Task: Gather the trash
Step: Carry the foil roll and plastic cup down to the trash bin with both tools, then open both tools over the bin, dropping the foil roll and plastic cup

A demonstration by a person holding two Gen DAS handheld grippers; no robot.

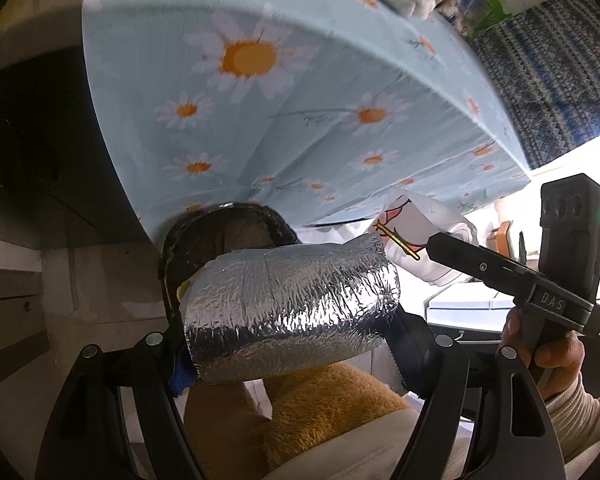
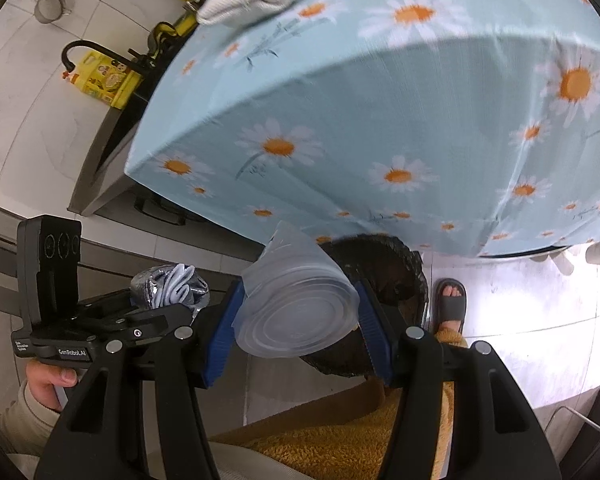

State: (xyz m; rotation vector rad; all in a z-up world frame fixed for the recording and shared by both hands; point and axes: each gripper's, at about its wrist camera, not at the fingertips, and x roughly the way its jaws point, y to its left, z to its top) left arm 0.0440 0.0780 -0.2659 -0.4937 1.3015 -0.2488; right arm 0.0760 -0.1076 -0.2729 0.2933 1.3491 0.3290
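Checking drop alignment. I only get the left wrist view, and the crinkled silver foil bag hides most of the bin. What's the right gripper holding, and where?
Observer: The right gripper clamps a crushed translucent plastic cup, base toward the camera, overlapping the round black-lined bin opening.
Operator: Anything beside the bin?
Observer: A foot in a grey slide sandal, just right of it.

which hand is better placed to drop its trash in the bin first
Right, probably. Its gripper holds the plastic cup right over the bin's open mouth. The left gripper's foil wrapper covers only the bin's near rim.
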